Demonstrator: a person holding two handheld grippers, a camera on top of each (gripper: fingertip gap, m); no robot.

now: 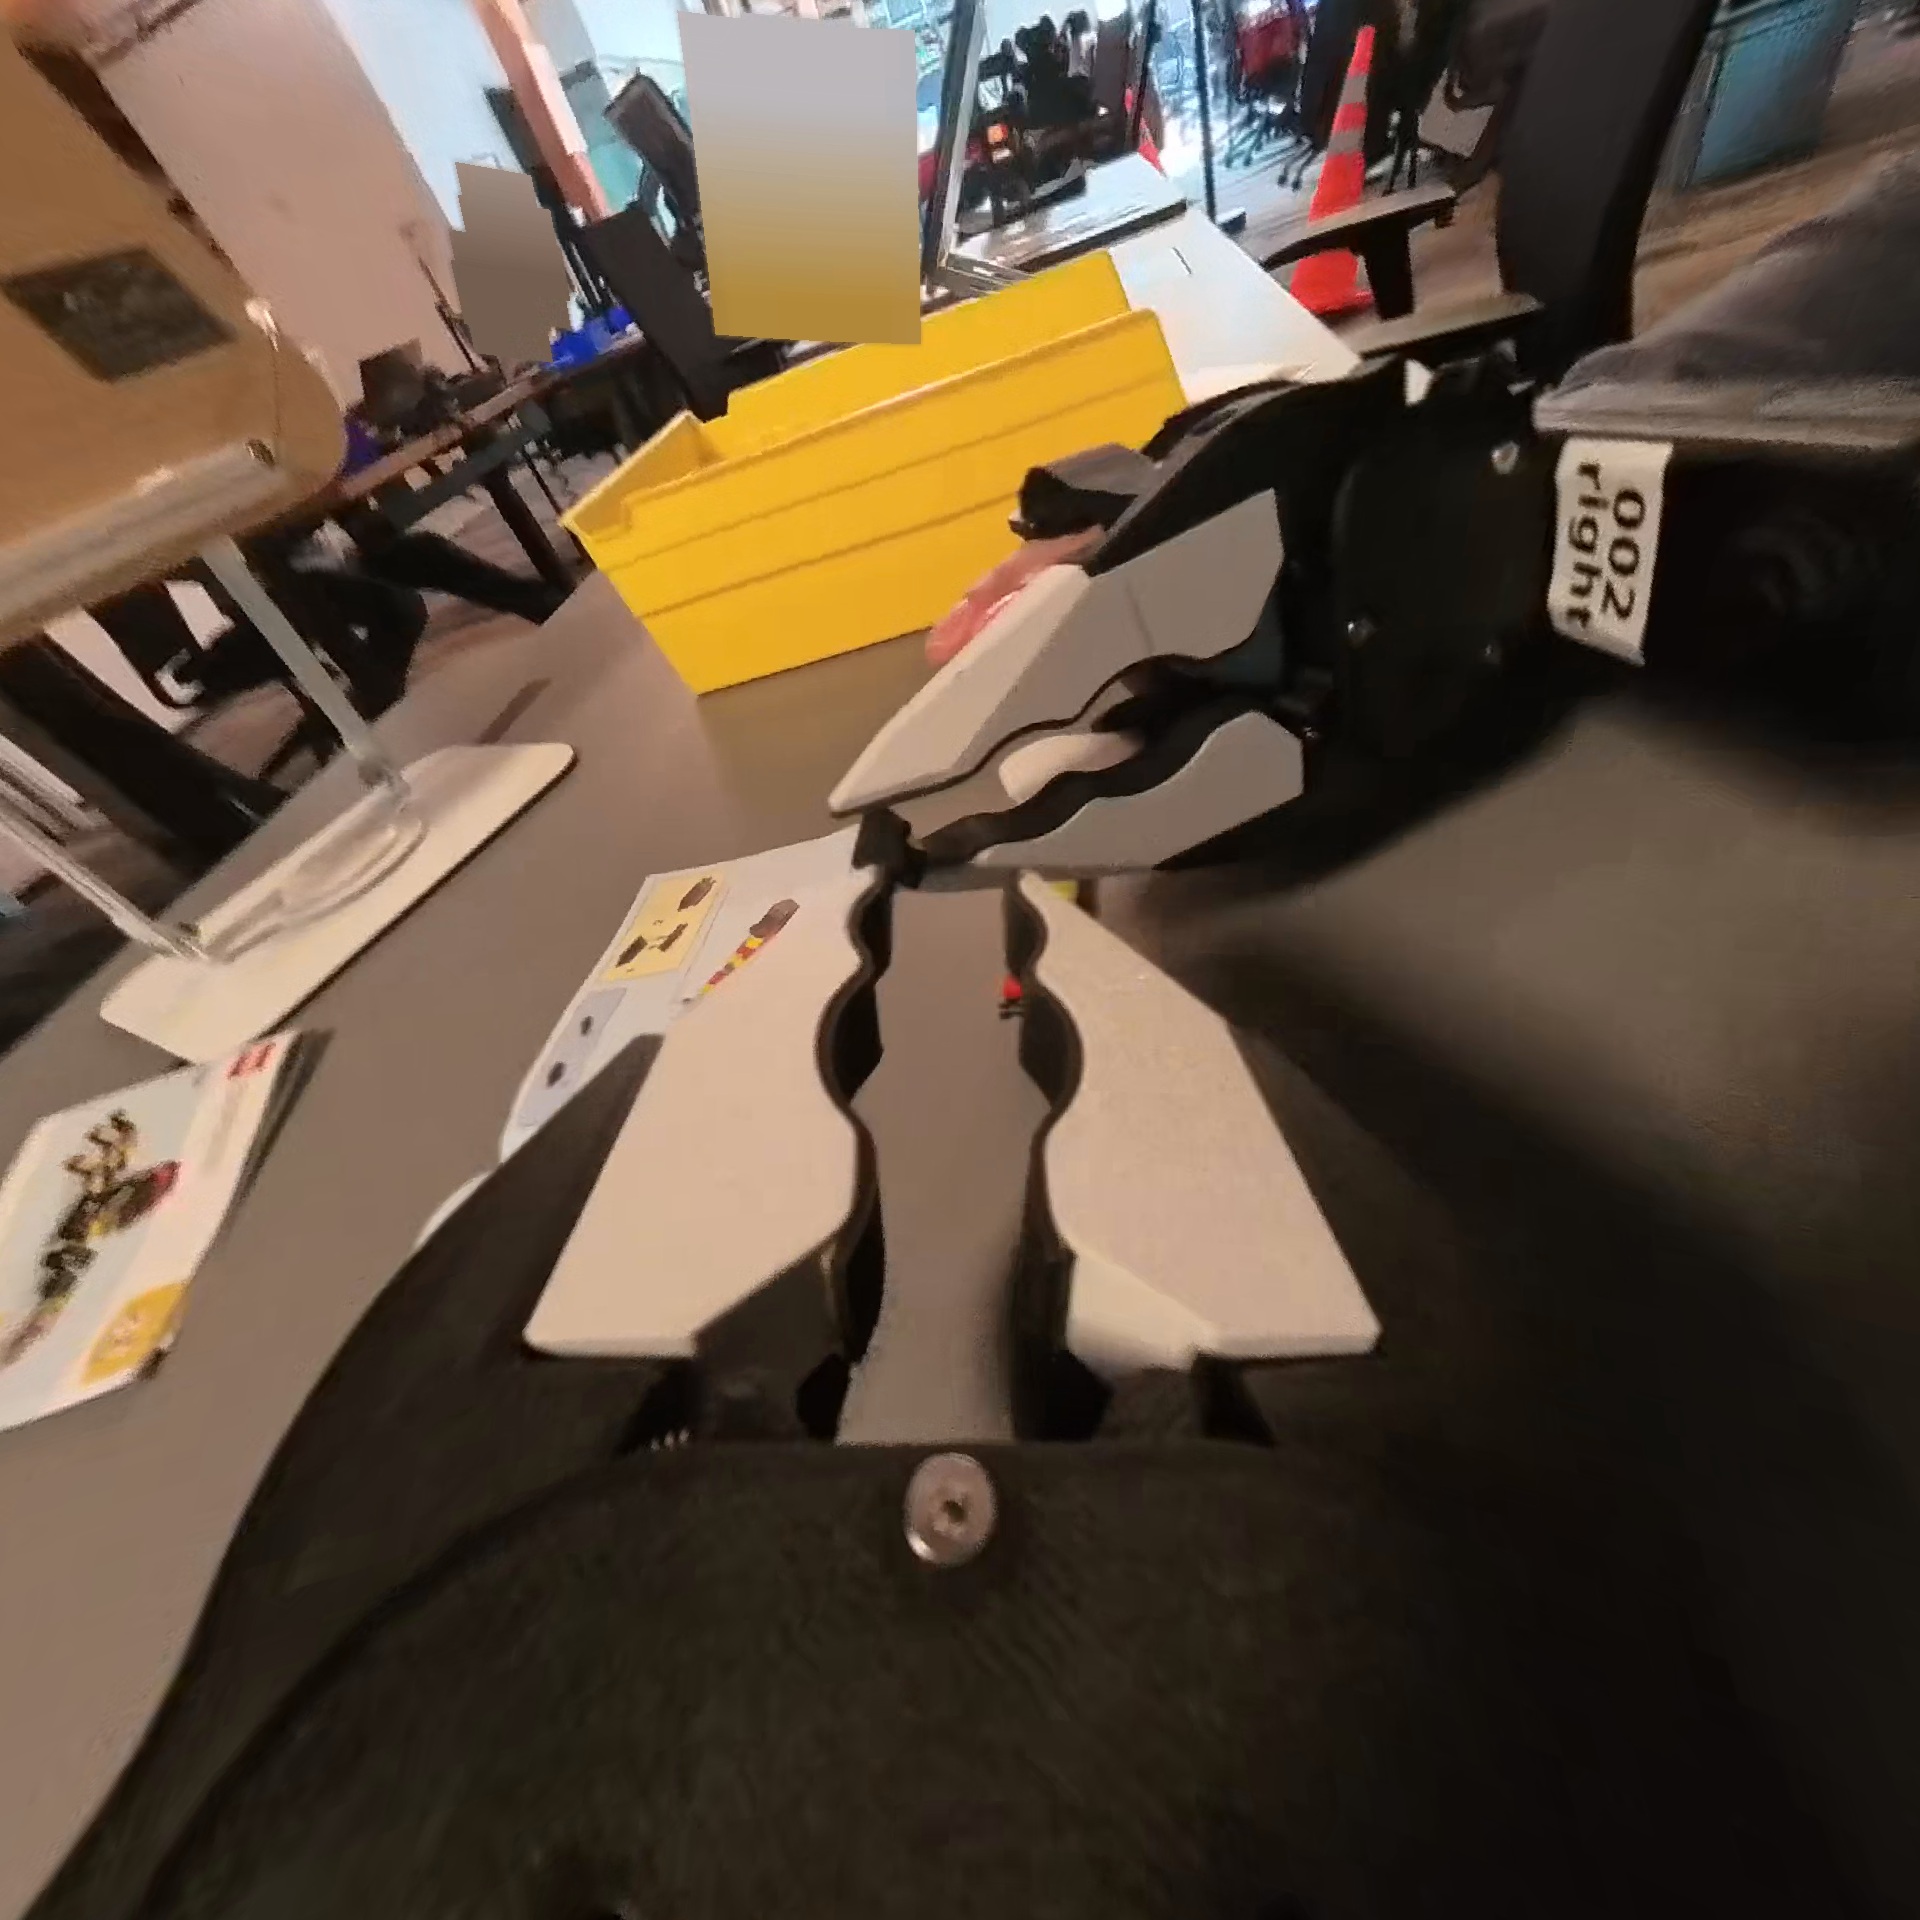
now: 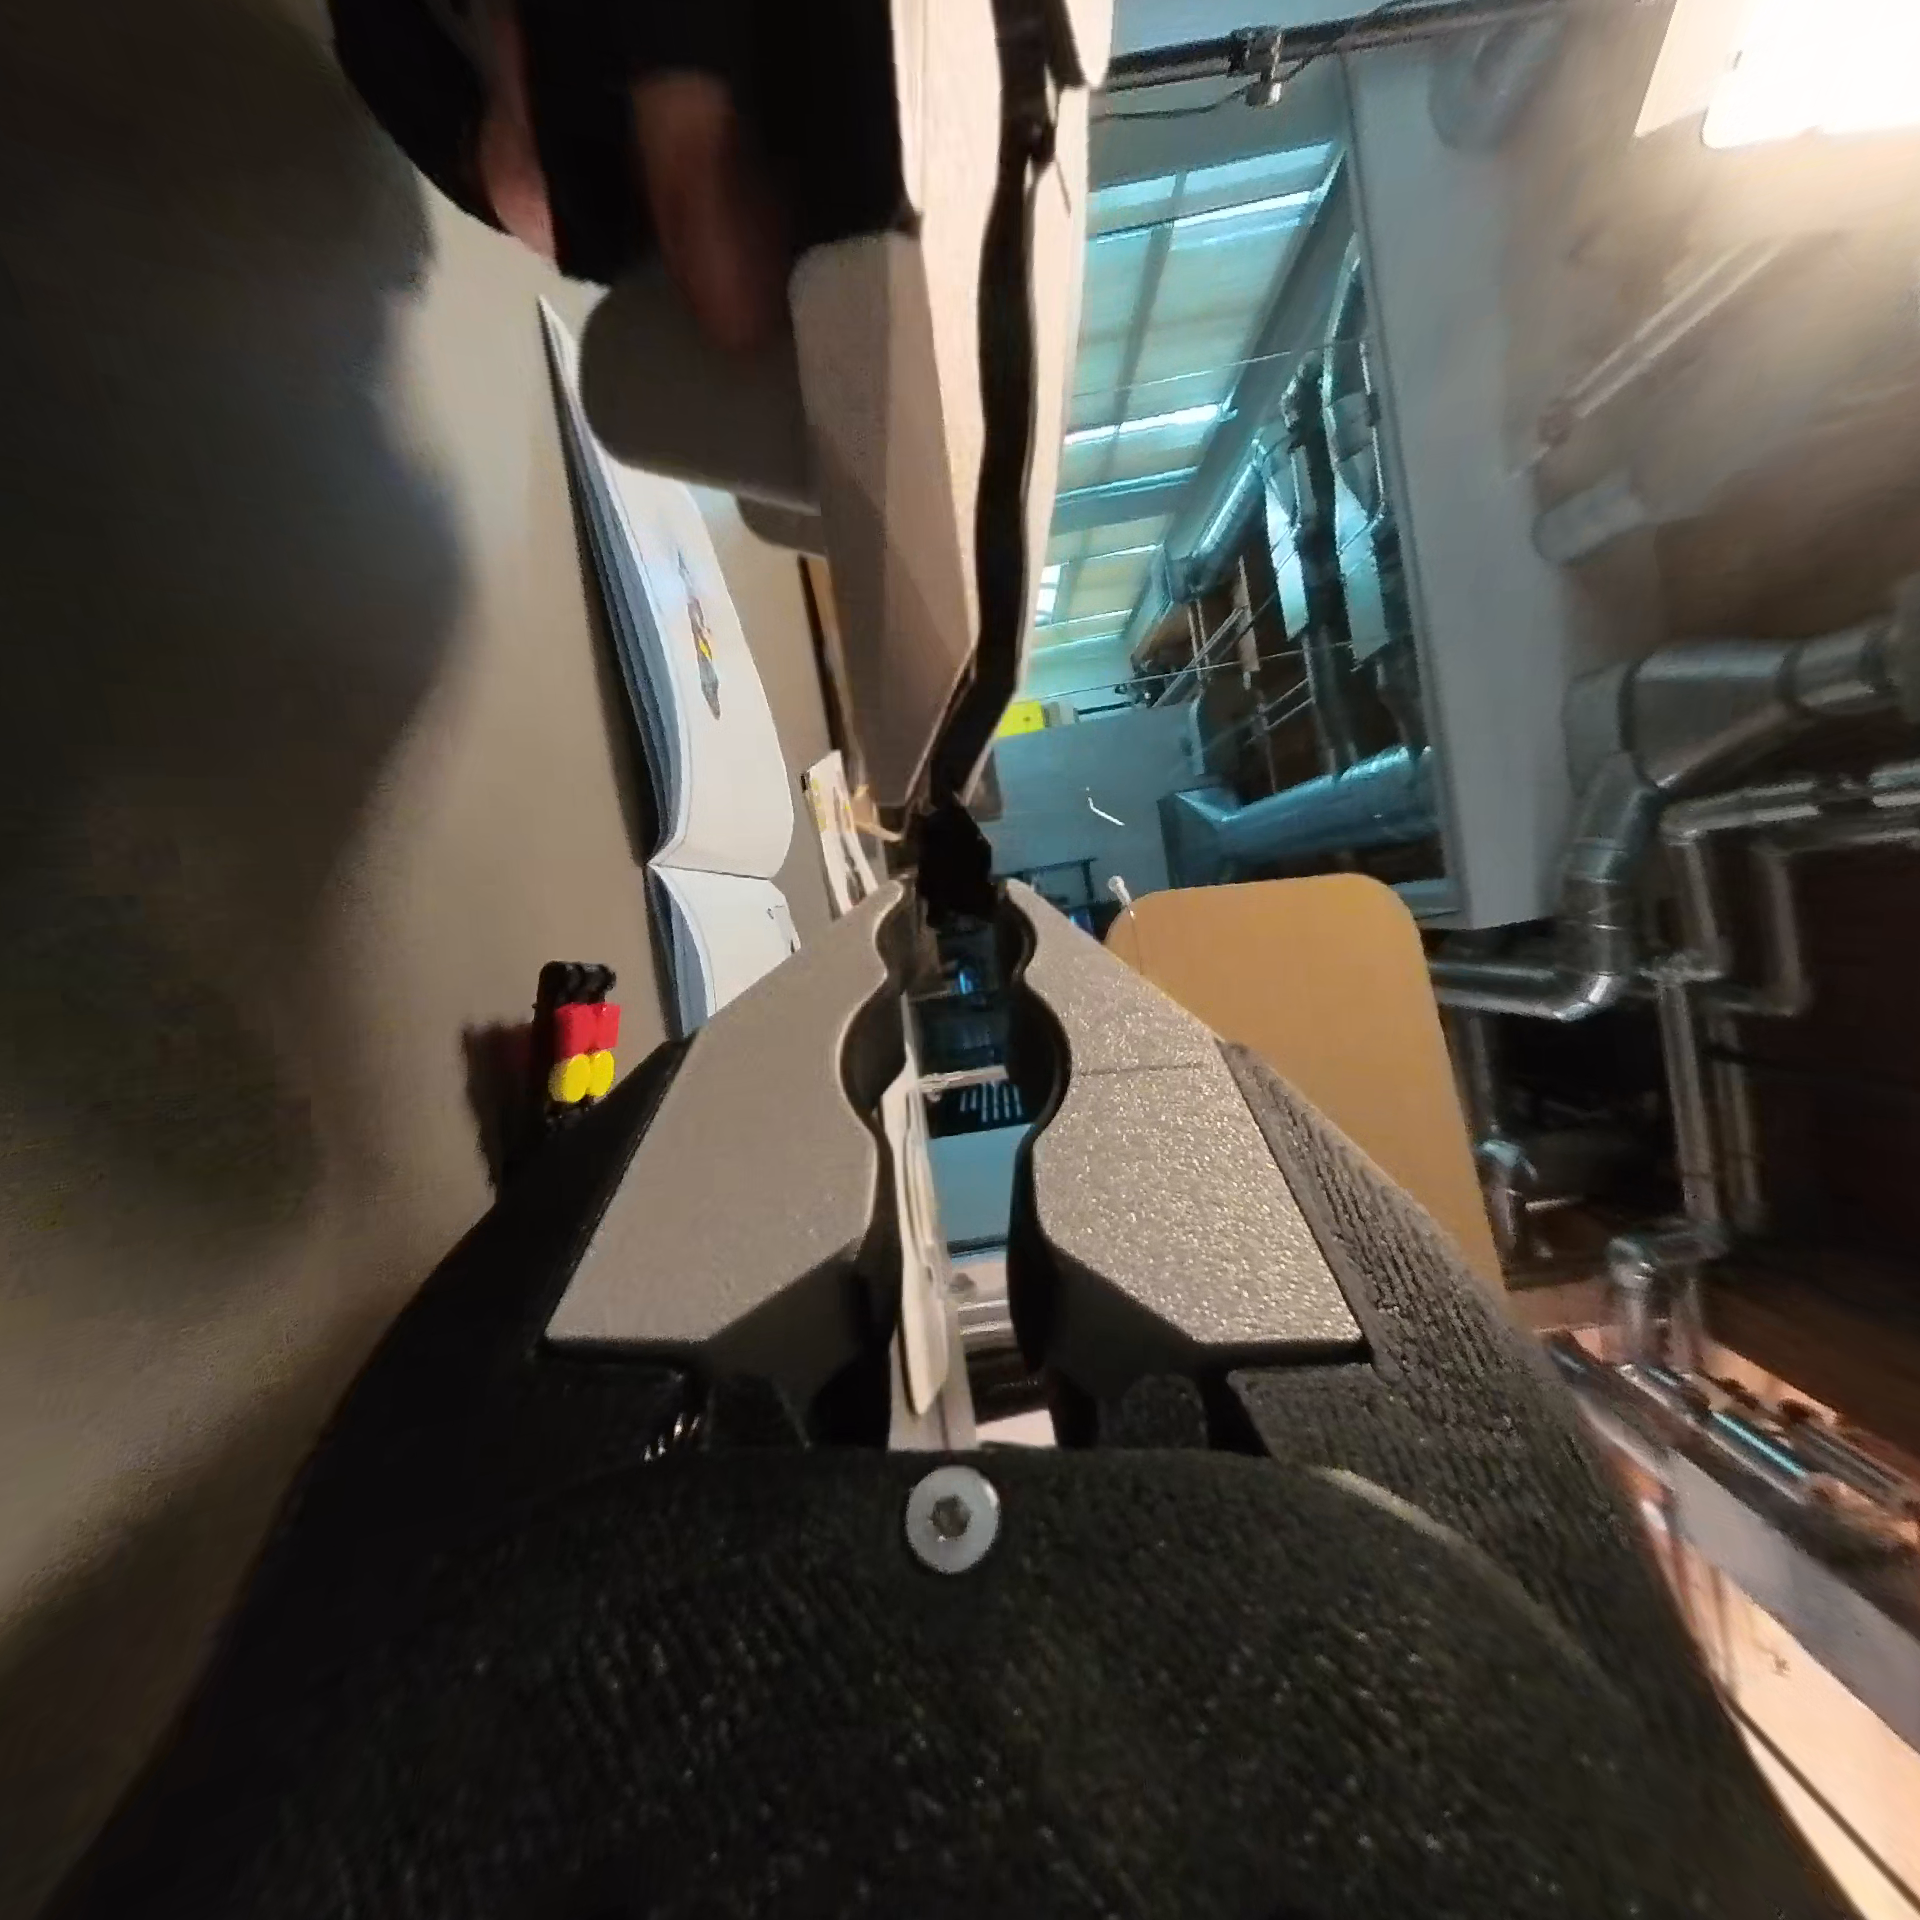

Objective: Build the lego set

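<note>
Left wrist view: worktop [image 1: 727, 748] carries everything. Left tongs [image 1: 951, 914] low over it, pointing away. Right tongs [image 1: 883, 831] come in from the right, tips just ahead of the left tips and crosswise to them. Open booklet [image 1: 665, 956] lies left of the left tongs, partly under them. Second booklet [image 1: 114, 1205] further left, near the edge. Stand base [image 1: 343, 883] behind the booklets. Bin [image 1: 894, 499] at the back, behind the right tongs.

Right wrist view: brick stack [image 2: 577, 1039] on the worktop, just left of the right tongs, booklet beyond it.

Grey wavy-edged jaws (black textured bodies, silver screw).
</note>
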